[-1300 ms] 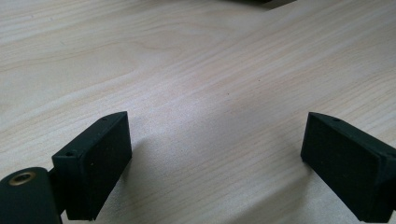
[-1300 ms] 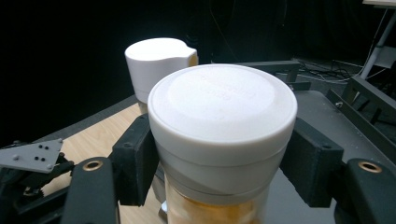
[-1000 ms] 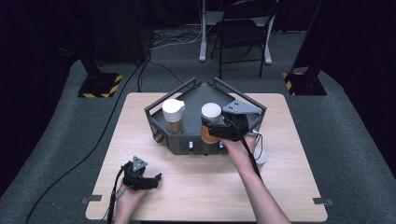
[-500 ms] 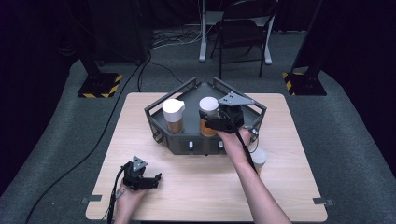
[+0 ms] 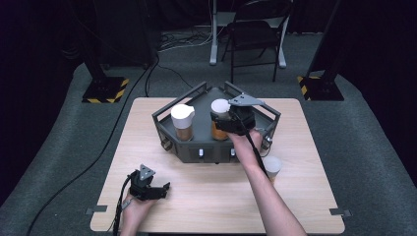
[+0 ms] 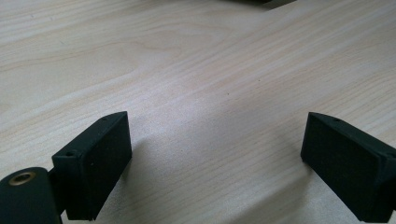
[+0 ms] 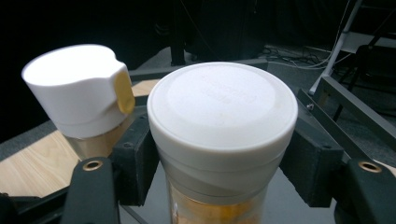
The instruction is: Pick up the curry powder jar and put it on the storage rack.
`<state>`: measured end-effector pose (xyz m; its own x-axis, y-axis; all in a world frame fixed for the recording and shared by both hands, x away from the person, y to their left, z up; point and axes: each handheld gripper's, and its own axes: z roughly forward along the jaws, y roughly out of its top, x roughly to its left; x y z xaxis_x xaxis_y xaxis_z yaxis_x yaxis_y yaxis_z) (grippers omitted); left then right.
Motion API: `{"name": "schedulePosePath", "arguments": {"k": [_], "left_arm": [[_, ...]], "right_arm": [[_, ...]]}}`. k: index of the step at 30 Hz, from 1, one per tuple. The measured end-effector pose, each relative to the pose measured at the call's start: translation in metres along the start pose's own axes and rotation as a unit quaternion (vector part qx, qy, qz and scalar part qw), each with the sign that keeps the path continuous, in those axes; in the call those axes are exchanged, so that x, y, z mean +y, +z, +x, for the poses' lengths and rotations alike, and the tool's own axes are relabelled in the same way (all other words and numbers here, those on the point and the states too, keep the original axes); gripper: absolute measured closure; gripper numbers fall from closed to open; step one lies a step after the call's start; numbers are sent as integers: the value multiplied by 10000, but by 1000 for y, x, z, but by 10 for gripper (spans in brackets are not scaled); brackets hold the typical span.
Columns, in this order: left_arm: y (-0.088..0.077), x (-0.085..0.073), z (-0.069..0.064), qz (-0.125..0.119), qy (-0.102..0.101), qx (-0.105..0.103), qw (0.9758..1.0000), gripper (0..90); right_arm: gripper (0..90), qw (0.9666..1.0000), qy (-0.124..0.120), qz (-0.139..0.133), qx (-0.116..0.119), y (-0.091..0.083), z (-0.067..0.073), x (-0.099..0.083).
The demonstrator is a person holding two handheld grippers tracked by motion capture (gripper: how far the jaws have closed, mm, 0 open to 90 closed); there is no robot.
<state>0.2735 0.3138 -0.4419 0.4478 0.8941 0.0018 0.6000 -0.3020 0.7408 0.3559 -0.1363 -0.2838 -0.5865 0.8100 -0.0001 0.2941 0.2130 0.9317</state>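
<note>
My right gripper point(image 5: 230, 123) is shut on a jar point(image 5: 220, 109) with a flat white lid and orange contents, held upright over the dark grey rack point(image 5: 216, 150). In the right gripper view its fingers point(image 7: 133, 163) press on both sides of the jar point(image 7: 223, 107), just under the lid. A second jar point(image 5: 182, 118) with a white spouted cap point(image 7: 79, 84) stands in the rack to its left. My left gripper point(image 5: 164, 190) rests on the wooden table point(image 5: 206, 196) near the front left, open; its fingers point(image 6: 93, 163) stand wide apart with bare wood between them.
A small white cup point(image 5: 272, 166) stands on the table right of the person's right forearm. The rack has raised bars along its rim point(image 5: 179, 98). Beyond the table are a chair point(image 5: 255, 34), stands and cables on the floor.
My right gripper has carried the jar a little farther away over the rack and slightly left. The left gripper has not moved.
</note>
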Motion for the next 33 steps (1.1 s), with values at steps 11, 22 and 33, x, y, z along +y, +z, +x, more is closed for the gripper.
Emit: {"name": "schedulePosePath", "arguments": {"k": [11,22,33], "left_arm": [[0,0,0,-4,2,1,10000,86],[0,0,0,3,11,1,10000,86],[0,0,0,0,10,1,10000,86]], "right_arm": [[329,9998,50,147,84,6,-7,0],[227,9992,16,349,216,-4,-17,5],[203,9993,-32,348,128,-35,-37,-16]]}}
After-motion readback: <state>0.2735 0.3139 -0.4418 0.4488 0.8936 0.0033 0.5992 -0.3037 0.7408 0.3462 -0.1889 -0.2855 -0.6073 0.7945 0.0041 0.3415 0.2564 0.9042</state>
